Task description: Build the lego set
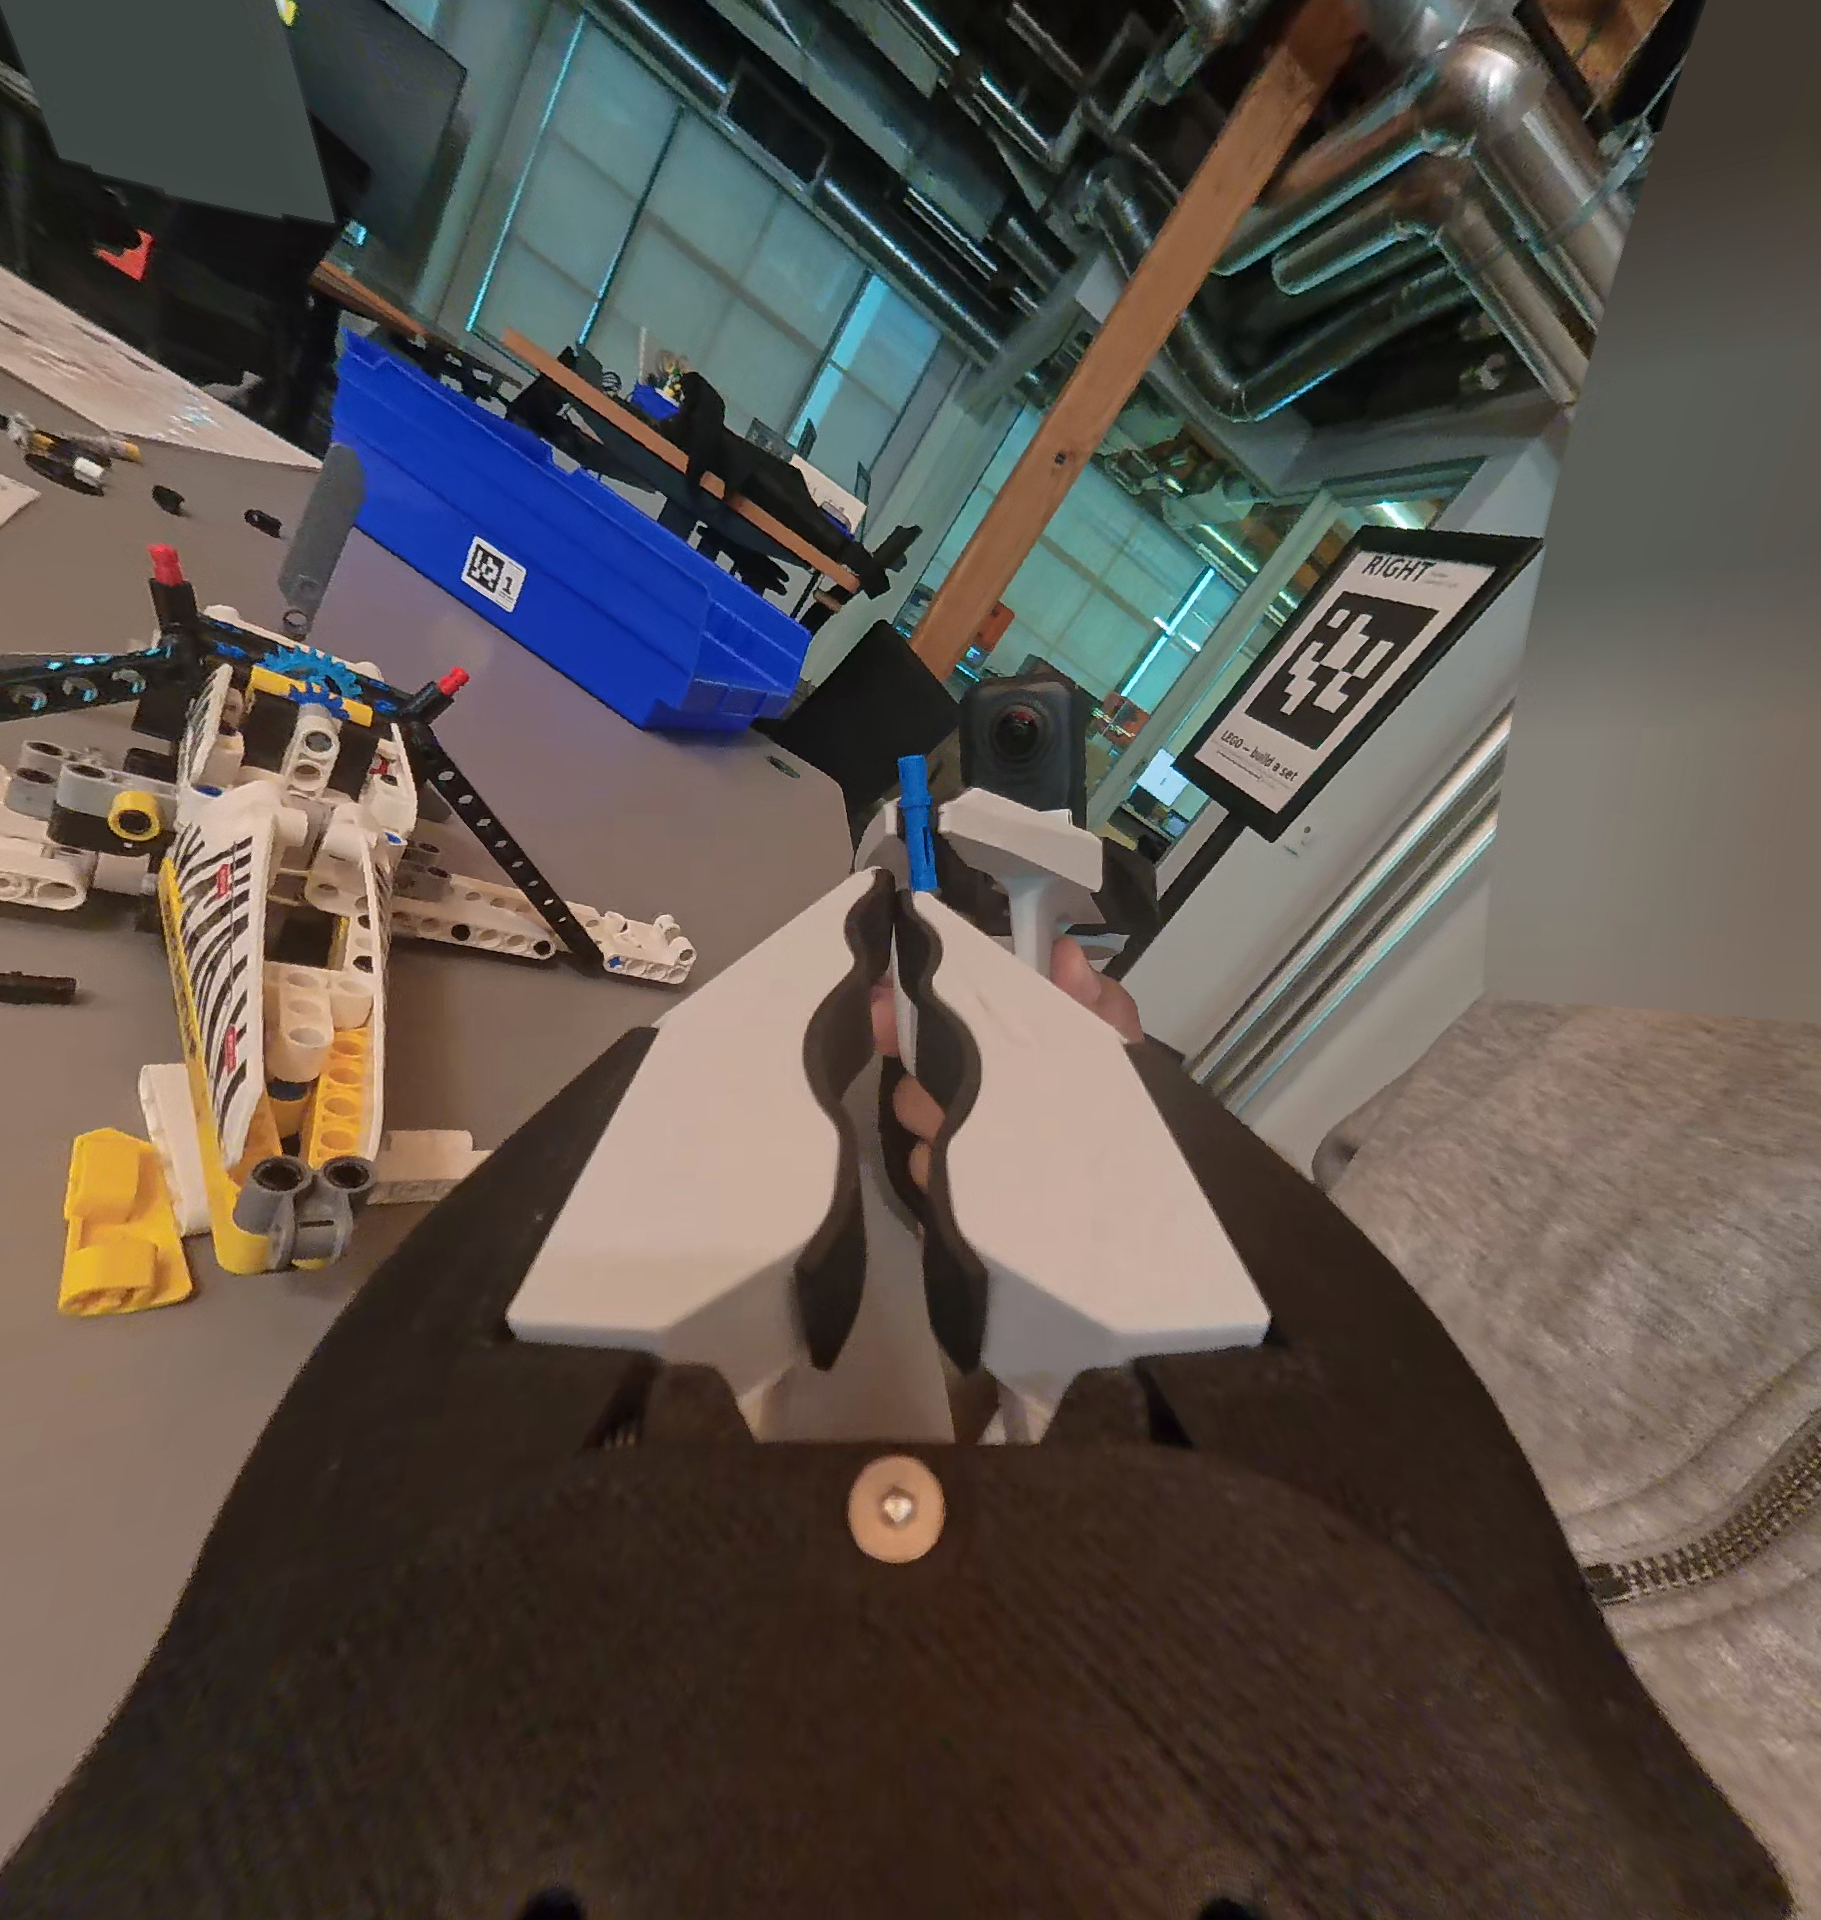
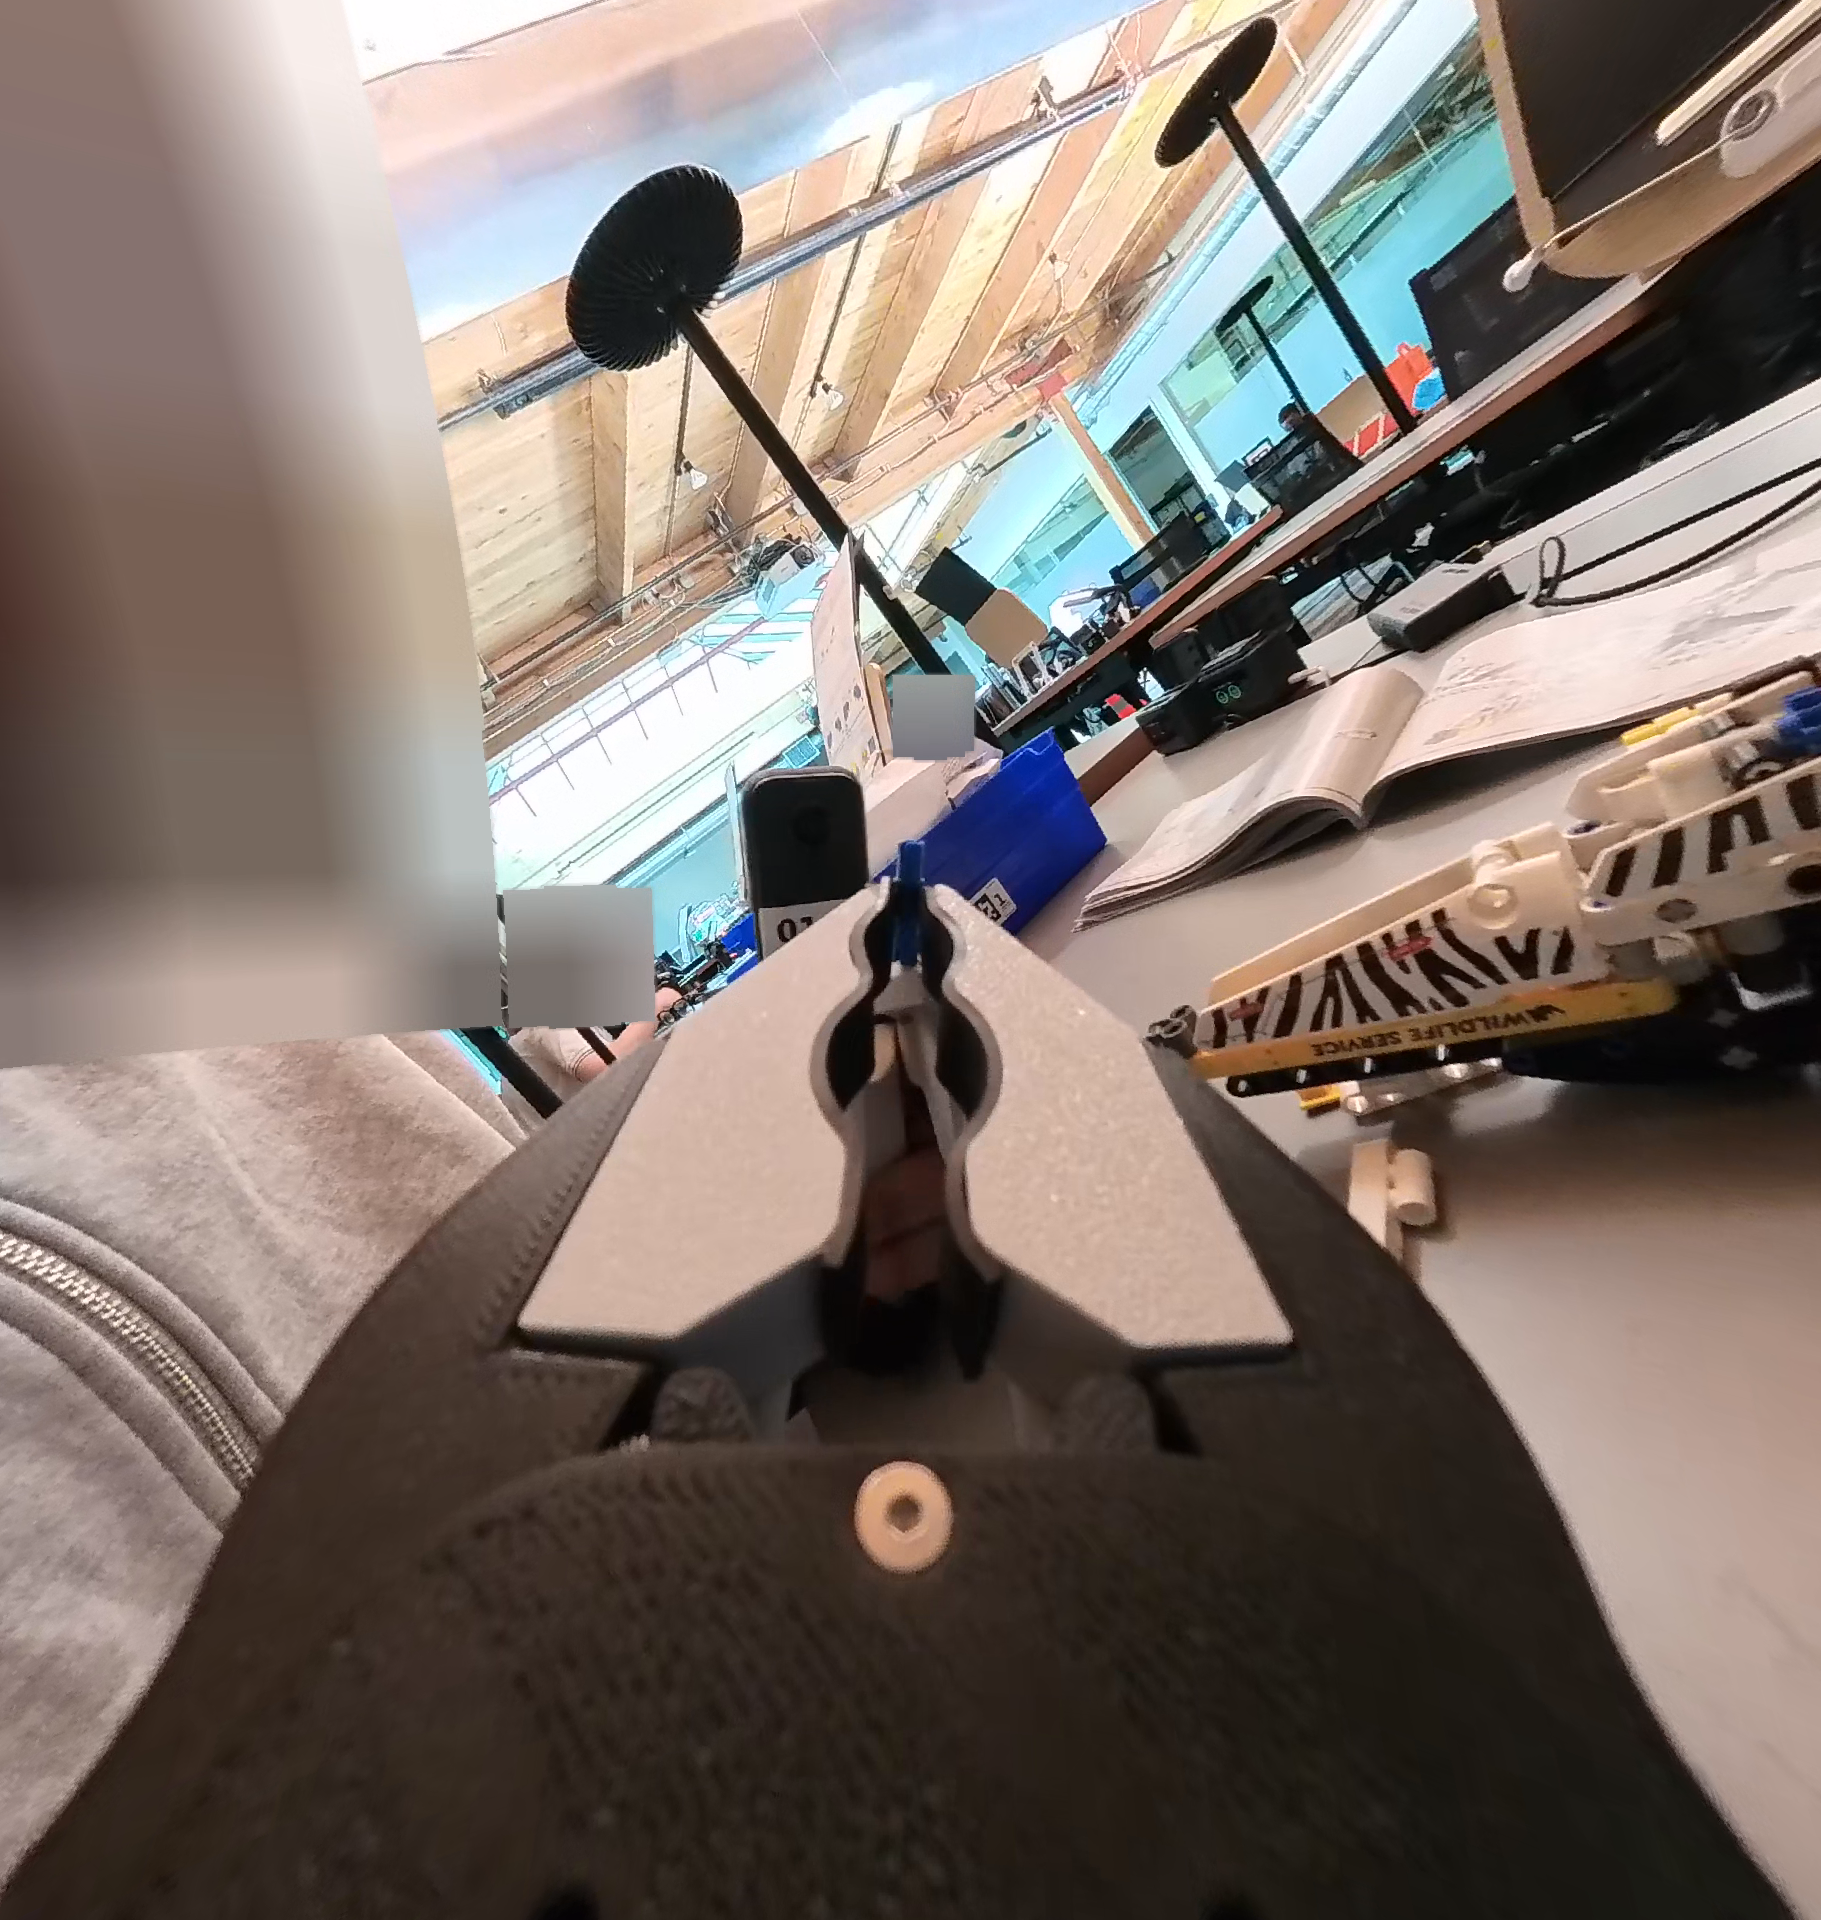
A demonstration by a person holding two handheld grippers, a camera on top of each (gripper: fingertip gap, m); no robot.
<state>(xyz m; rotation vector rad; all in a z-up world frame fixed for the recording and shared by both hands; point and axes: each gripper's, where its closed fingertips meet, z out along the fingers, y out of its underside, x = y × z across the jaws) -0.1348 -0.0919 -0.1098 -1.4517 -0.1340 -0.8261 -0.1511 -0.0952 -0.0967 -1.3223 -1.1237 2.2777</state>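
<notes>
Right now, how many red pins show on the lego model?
2: one red pin atop the black post at the model's far end, another right of the blue gear. More may be hidden.

The left gripper [image 1: 901, 888] is raised and tipped upward, its grey fingers [image 1: 719, 1122] drawn together at the tips; the right gripper [image 2: 906, 902] is likewise raised and tipped upward, its fingers [image 2: 1082, 1143] closed at the tips; the two grippers face each other, tips nearly meeting; in the left wrist view the person's hand [image 1: 1088, 982] shows beyond the fingertips, wrapped around the right gripper's handle; a grey zipped sleeve [image 1: 1612, 1351] lies beside the left gripper's black body.
</notes>
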